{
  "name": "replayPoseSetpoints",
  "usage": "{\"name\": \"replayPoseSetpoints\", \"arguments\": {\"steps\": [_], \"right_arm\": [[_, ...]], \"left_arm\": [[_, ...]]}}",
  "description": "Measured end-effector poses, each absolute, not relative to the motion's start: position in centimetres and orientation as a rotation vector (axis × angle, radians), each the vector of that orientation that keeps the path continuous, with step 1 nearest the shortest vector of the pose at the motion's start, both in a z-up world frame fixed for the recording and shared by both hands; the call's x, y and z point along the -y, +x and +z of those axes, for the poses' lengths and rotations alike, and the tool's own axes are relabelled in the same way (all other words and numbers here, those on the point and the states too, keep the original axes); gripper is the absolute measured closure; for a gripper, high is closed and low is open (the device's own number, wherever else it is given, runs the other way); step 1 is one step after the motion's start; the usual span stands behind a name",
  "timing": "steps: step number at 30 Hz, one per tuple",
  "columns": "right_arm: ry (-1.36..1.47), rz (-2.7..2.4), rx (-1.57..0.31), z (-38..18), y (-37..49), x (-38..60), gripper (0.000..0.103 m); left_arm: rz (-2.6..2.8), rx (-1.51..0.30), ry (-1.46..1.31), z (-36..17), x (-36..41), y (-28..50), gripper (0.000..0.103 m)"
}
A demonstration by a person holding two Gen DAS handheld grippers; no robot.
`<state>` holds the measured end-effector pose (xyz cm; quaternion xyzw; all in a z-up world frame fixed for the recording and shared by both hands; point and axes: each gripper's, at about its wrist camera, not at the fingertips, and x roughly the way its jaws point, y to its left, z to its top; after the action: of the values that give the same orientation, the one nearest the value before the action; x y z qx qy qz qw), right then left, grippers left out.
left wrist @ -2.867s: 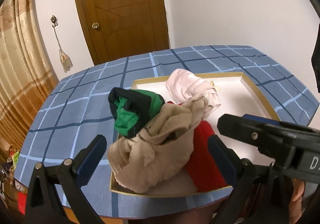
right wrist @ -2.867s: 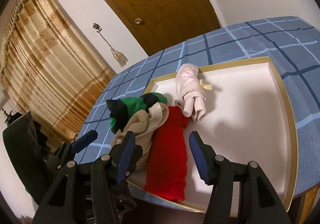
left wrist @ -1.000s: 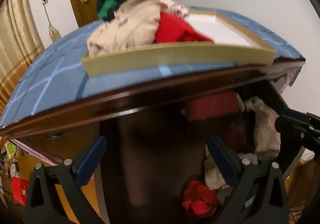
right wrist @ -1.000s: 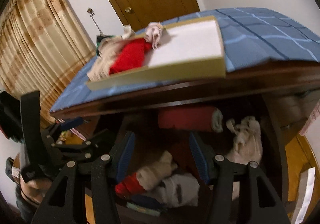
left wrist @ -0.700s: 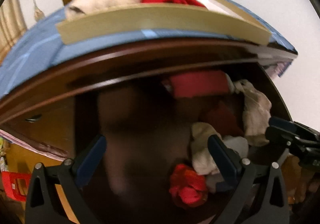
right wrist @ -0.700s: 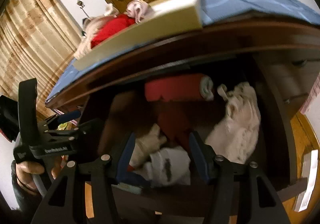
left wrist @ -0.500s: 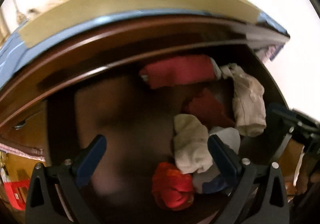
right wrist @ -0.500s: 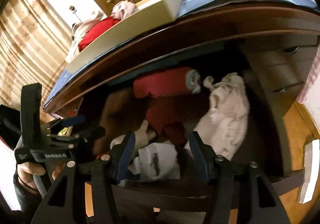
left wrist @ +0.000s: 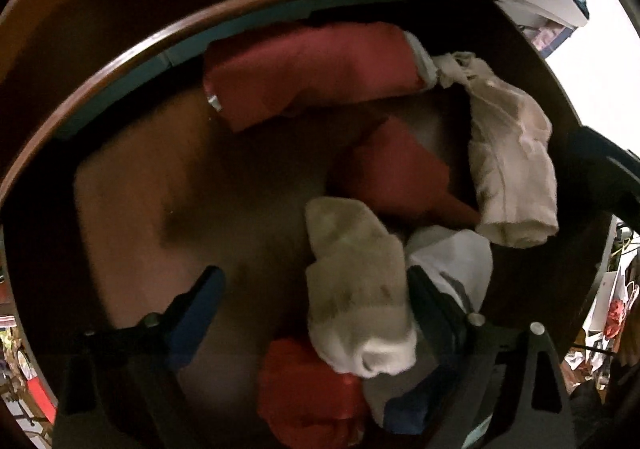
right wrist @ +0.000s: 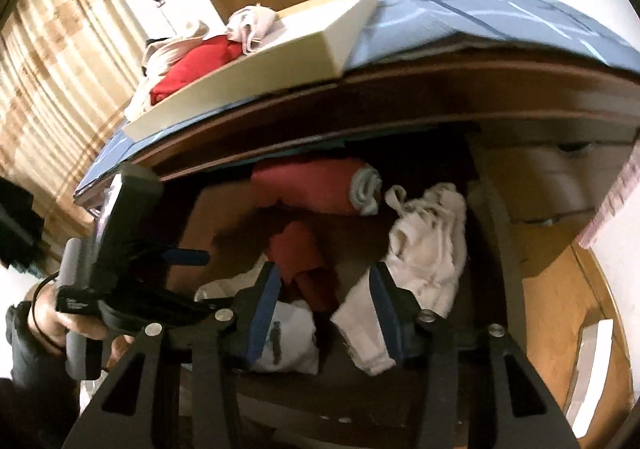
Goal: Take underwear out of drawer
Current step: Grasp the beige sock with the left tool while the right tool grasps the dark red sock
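Underwear: several rolled pieces lie in the open drawer (right wrist: 496, 209), crowded toward 3 o'clock. A beige roll (left wrist: 356, 289) sits between the jaws of the left gripper (left wrist: 308, 313), spread and just closing, not yet pinching. Right gripper (right wrist: 324, 313): half spread, jaws just narrowing, around a dark red piece (right wrist: 300, 261); contact unclear. Tray (right wrist: 256, 77) on the table (right wrist: 480, 21), 12 o'clock, holds removed pieces; more remain. Drawer floor bare at 9 o'clock; the table edge overhangs.

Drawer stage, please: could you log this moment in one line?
stage: reaching into open drawer | left gripper: open, closing around beige bundle | right gripper: open, closing, holds nothing | tray: on table
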<state>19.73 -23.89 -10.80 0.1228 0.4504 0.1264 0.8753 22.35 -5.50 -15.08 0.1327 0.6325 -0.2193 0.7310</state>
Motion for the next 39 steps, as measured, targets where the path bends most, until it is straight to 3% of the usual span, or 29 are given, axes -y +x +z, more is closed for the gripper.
{"name": "replayPoseSetpoints", "arguments": {"steps": [4,11,14,18,27,39], "right_arm": [[0.292,0.286,-0.93,-10.5,19.8,24.0,0.053],[0.329,0.279,-0.962,-11.0,20.2,24.3,0.053],[0.32,0.291,-0.971,-10.8,20.6,24.0,0.053],[0.28,0.319,-1.01,-11.3,21.9,22.8,0.053],[0.168,0.384,-1.229,-14.6,26.6,18.3,0.053],[0.014,0.372,-1.406,-18.9,29.9,15.3,0.053]], "left_arm": [[-0.489,-1.466,0.294,-16.2,5.8,23.0,0.014],[-0.539,-1.458,0.317,-16.6,6.0,22.3,0.058],[-0.546,-1.421,0.21,-15.8,4.5,22.4,0.066],[-0.539,-1.262,0.075,-12.9,2.1,21.6,0.066],[-0.461,-1.103,-0.074,-9.1,-2.8,19.2,0.066],[-0.478,-1.059,-0.073,-7.4,-5.4,17.9,0.066]]}}
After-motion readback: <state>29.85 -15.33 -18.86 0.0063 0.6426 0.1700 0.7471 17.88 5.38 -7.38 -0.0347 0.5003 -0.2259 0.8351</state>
